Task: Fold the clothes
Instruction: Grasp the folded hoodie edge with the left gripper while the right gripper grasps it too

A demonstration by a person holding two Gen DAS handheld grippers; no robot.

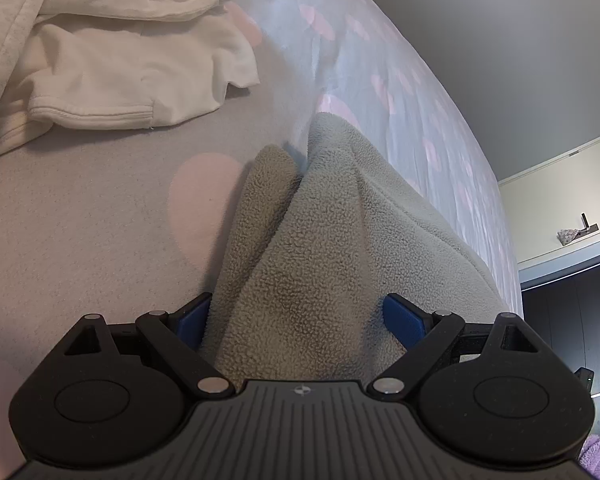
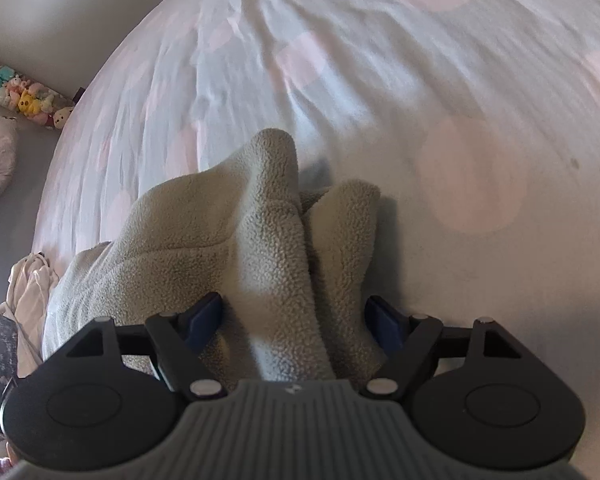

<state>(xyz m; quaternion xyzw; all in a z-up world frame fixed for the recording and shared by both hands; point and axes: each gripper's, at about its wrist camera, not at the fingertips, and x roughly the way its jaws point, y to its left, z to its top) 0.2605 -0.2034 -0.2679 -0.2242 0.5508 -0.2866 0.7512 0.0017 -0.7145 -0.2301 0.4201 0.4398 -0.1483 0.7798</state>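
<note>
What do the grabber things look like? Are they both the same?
Yes, they look alike. The left gripper and the right gripper each have blue finger pads on black link arms joined with small silver pins. Behind those sit two round black discs, one on each side, and a grey ribbed middle part with a tiny round mark. No cables, hands or sleeves show.
</note>
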